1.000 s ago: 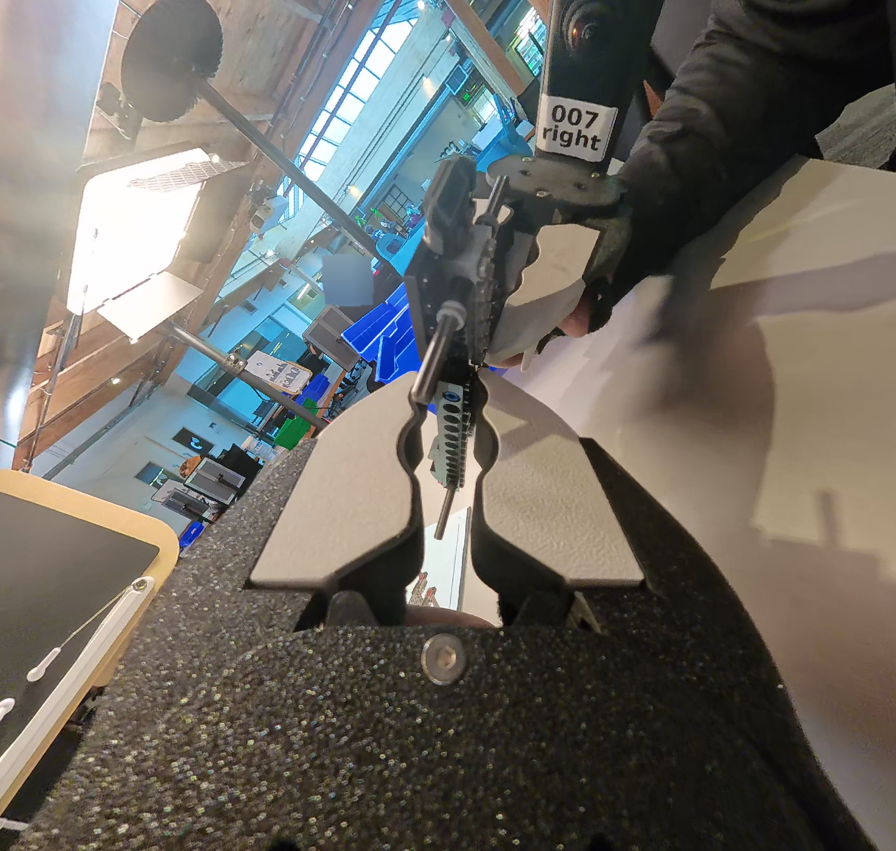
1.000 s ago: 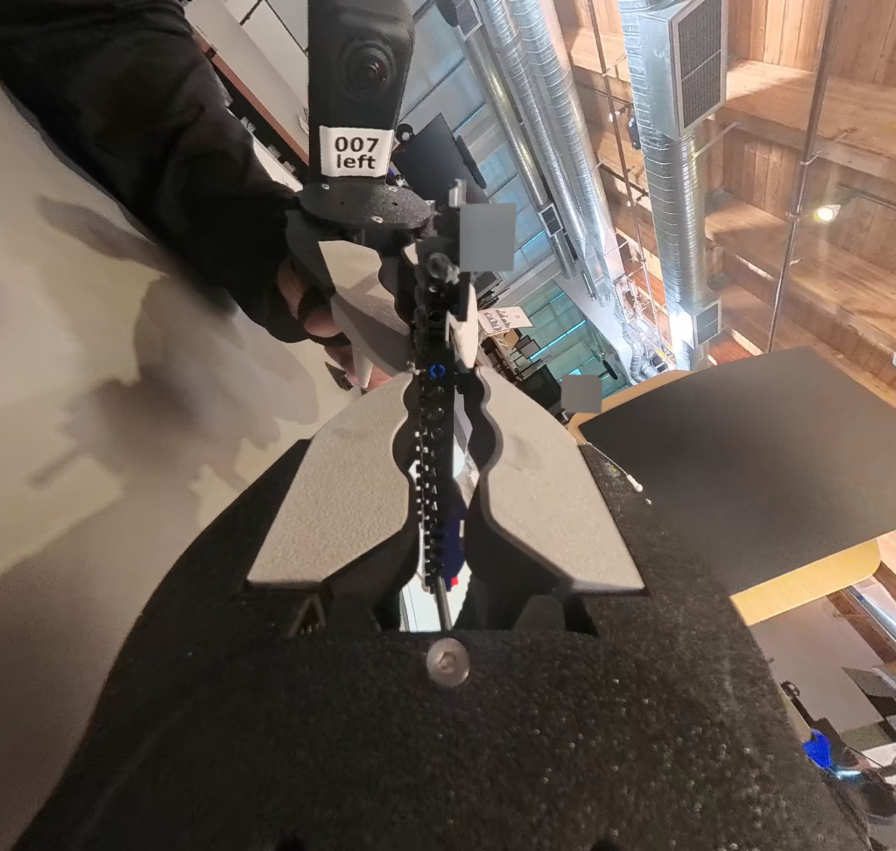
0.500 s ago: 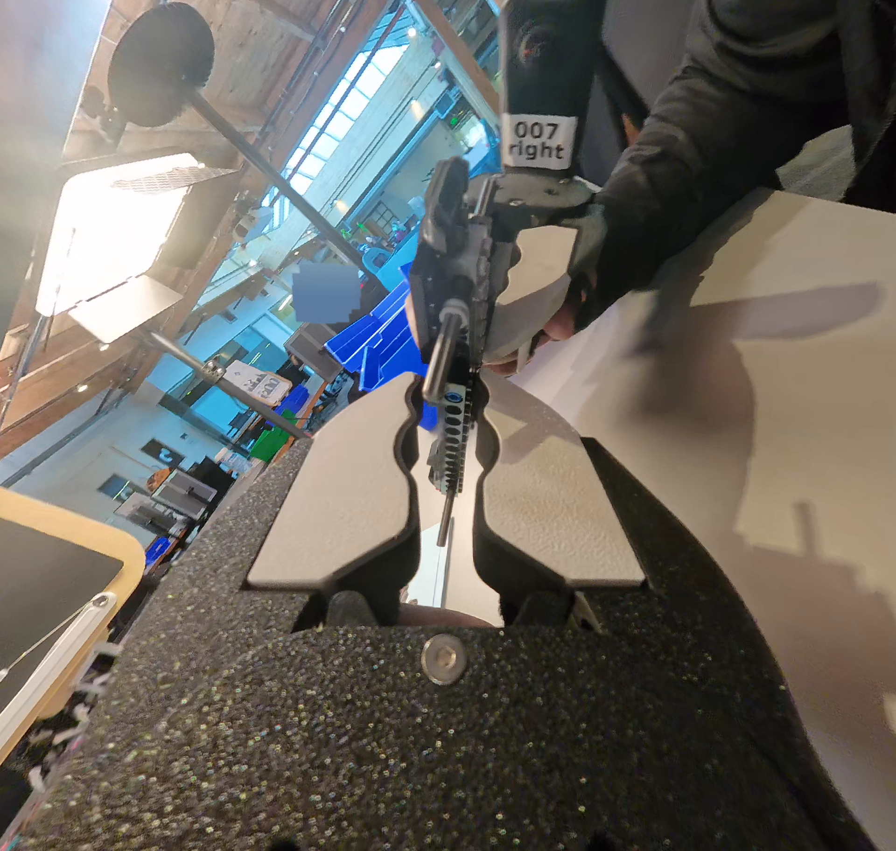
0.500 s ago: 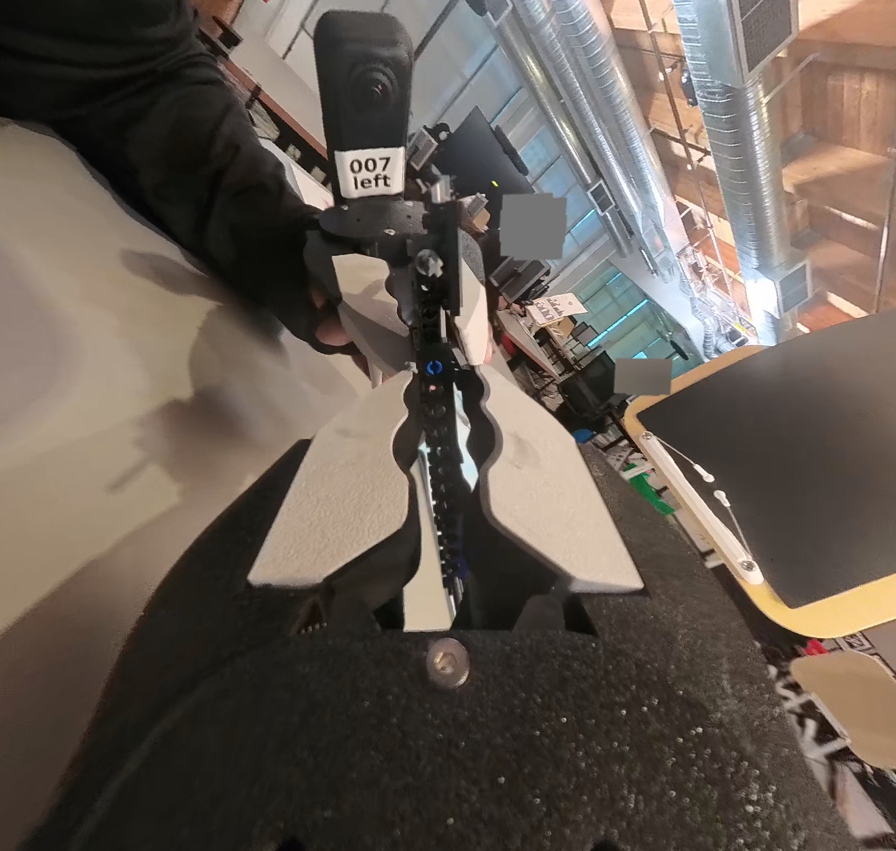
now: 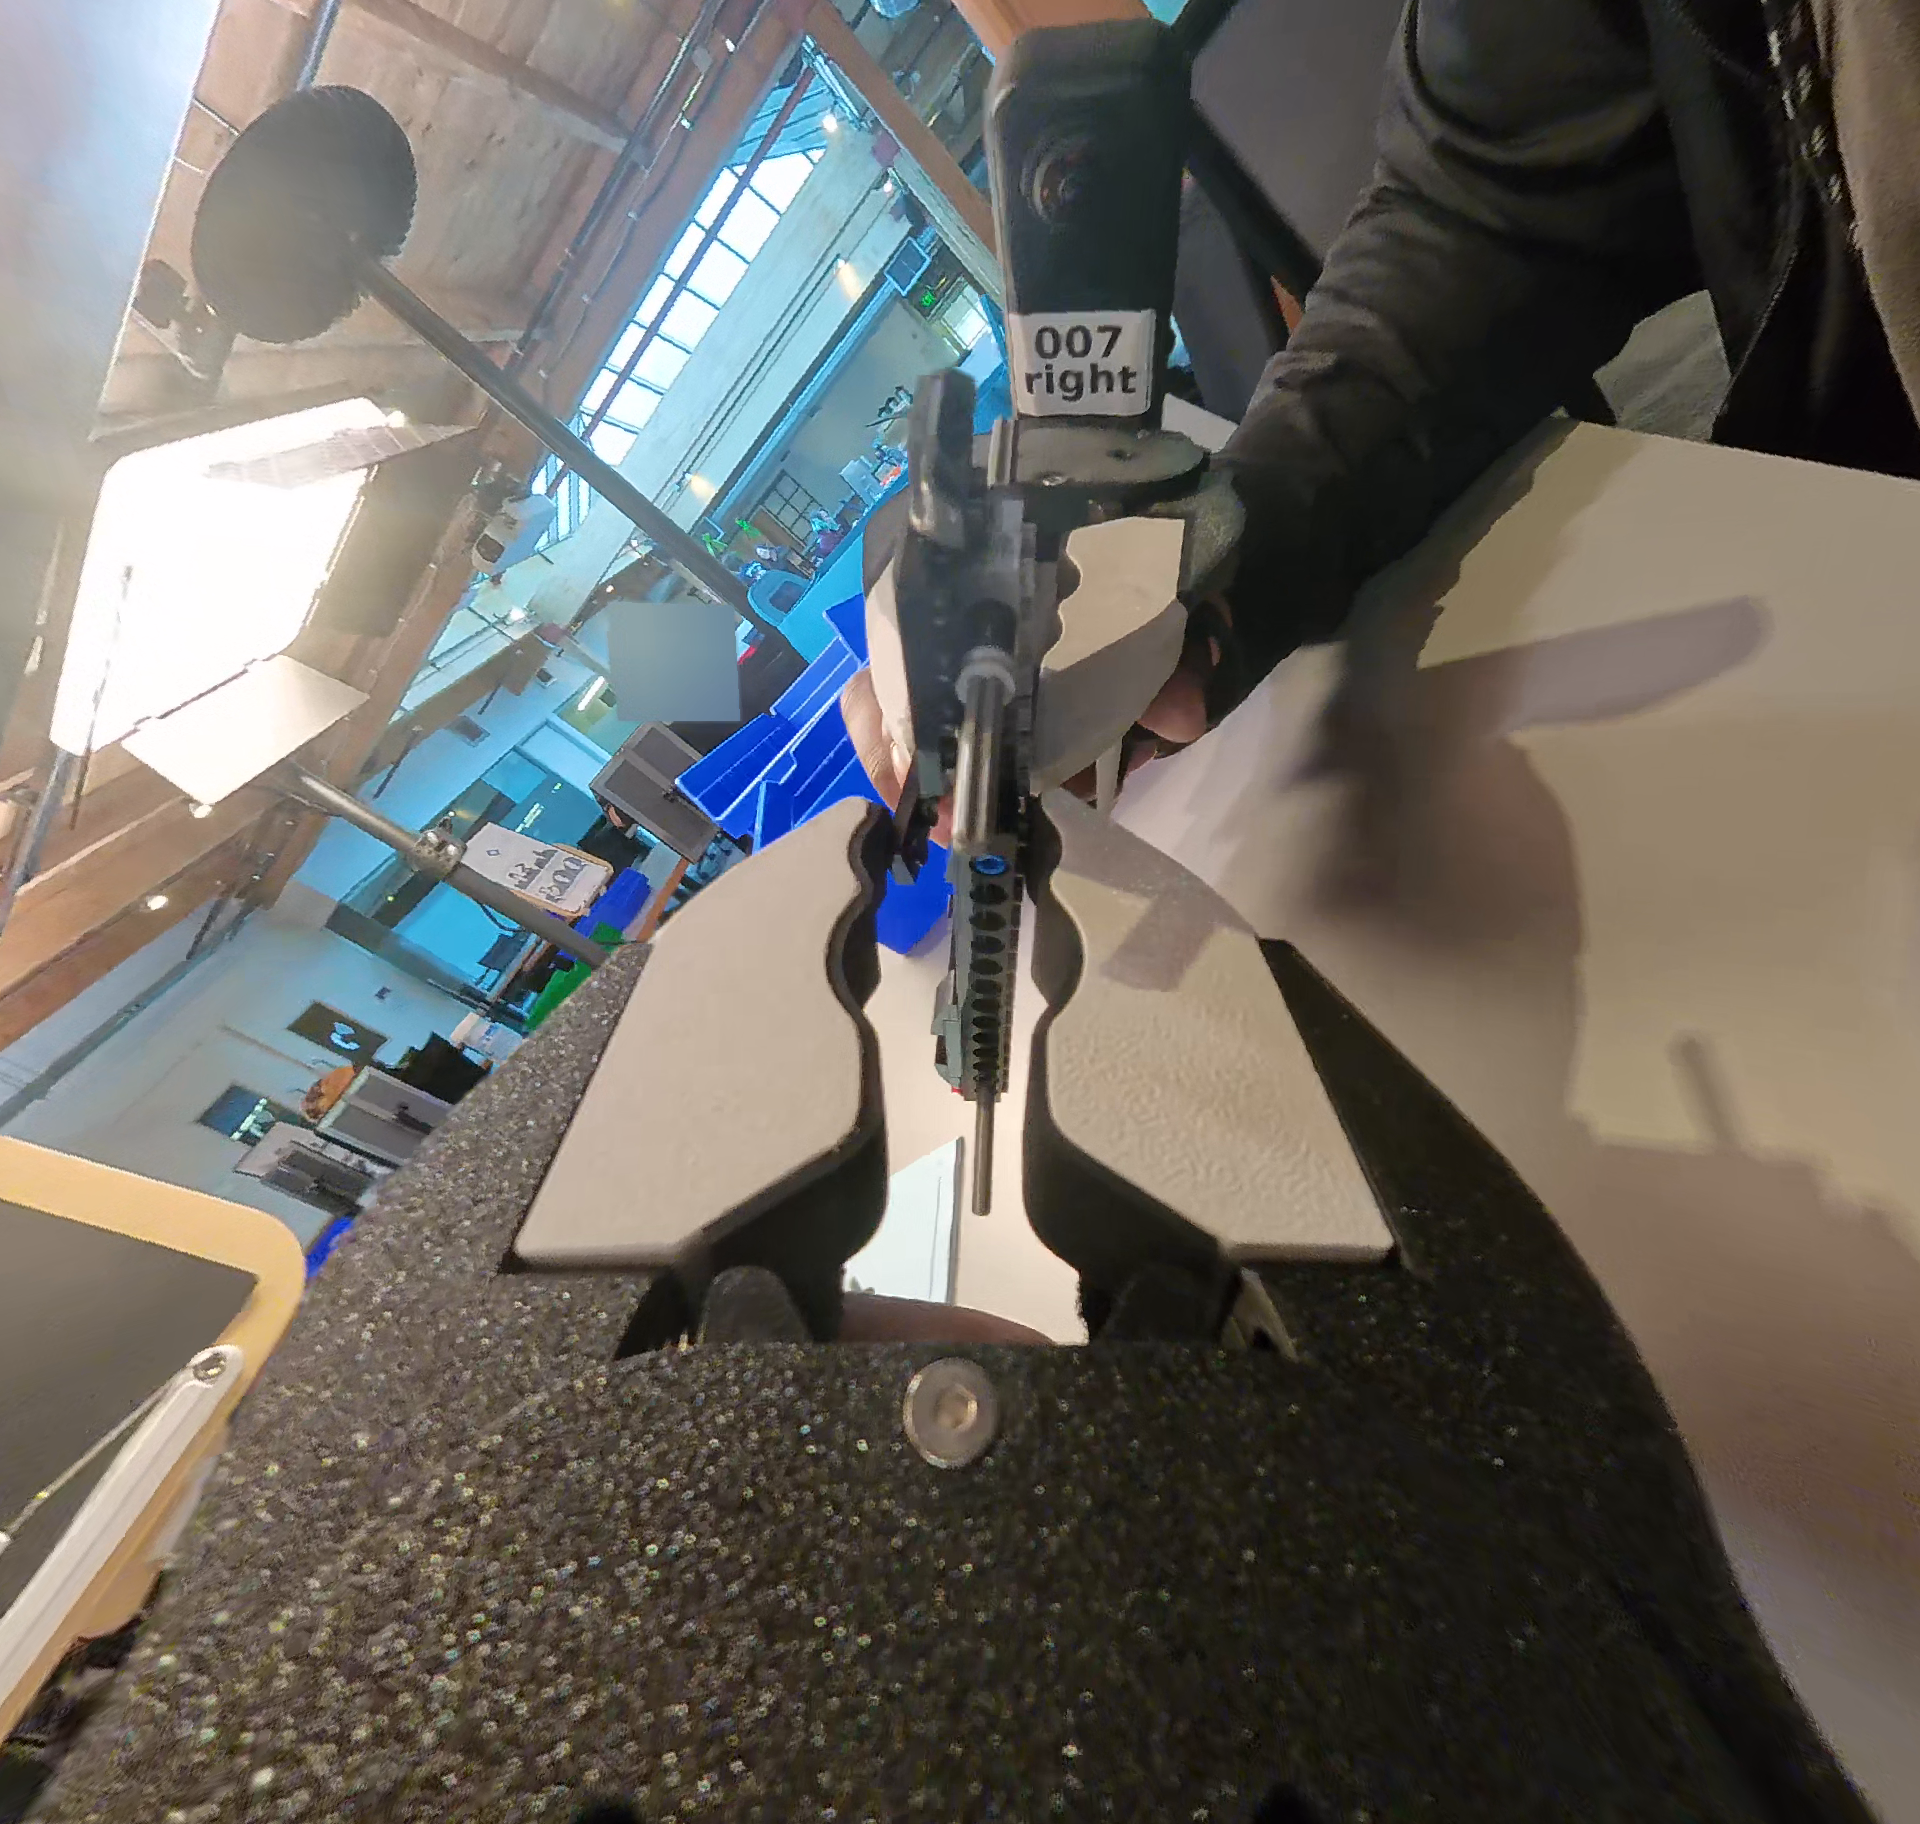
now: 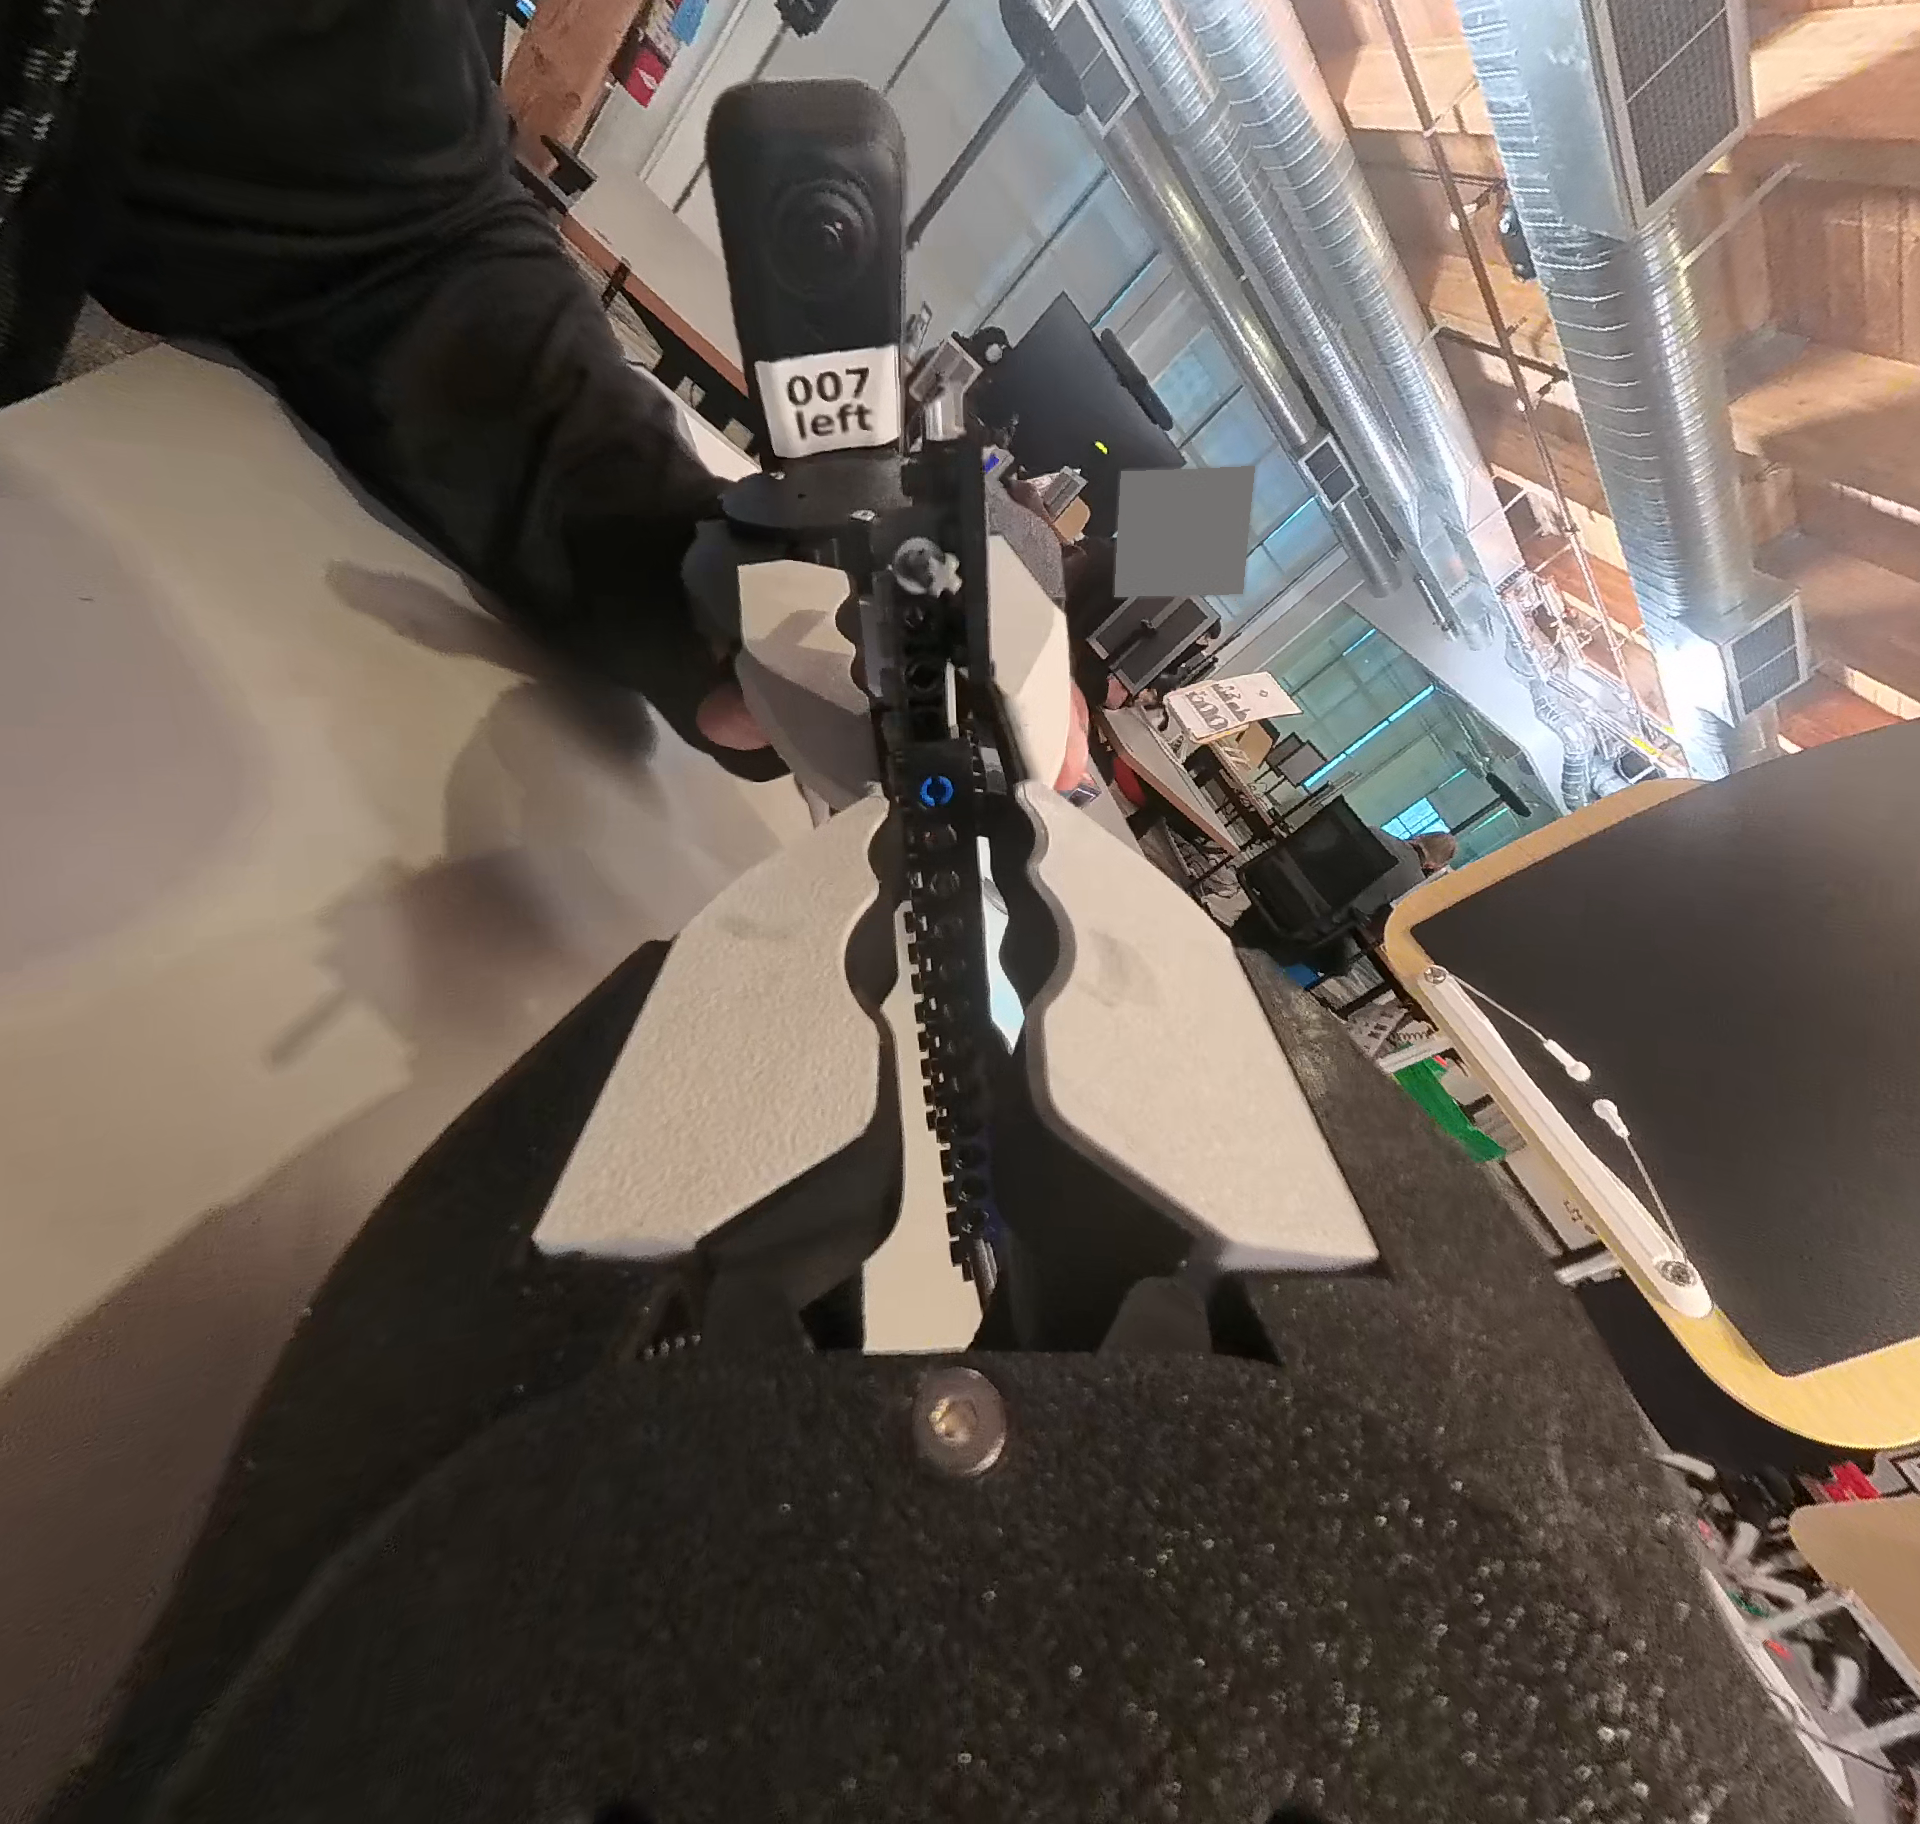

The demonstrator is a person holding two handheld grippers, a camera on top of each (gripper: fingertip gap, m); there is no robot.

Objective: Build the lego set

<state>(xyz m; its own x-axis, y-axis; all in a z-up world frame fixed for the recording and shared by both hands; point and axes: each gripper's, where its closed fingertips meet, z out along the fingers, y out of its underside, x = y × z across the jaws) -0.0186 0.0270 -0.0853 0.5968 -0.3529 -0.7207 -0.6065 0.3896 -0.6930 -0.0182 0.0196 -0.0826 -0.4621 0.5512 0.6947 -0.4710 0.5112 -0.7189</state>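
A black brick-built assembly of holed beams (image 5: 982, 953), with a grey axle (image 5: 977, 735) and a blue pin (image 5: 985, 865), hangs in the air between my two grippers, which face each other. My left gripper (image 5: 956, 829) is open. The assembly stands between its fingers, with a clear gap at the left finger (image 5: 769, 995). My right gripper (image 6: 956, 808) is shut on the assembly (image 6: 940, 943) and grips its other end. It also shows in the left wrist view (image 5: 987, 777), with its fingers on both sides of the assembly. The left gripper shows in the right wrist view (image 6: 940, 777).
A white table (image 5: 1558, 735) lies under both grippers and also shows in the right wrist view (image 6: 208, 735). A person's dark-gloved hand (image 5: 1299, 548) holds the right gripper. A black panel with a wooden rim (image 6: 1714, 995) stands at the side. A bright light panel (image 5: 208, 548) hangs behind. My two grippers' fingertips are within a few centimetres of each other.
My left gripper's fingers have spread apart, and its left finger has come off the assembly. My right gripper has kept its hold. Both grippers have tilted a little.
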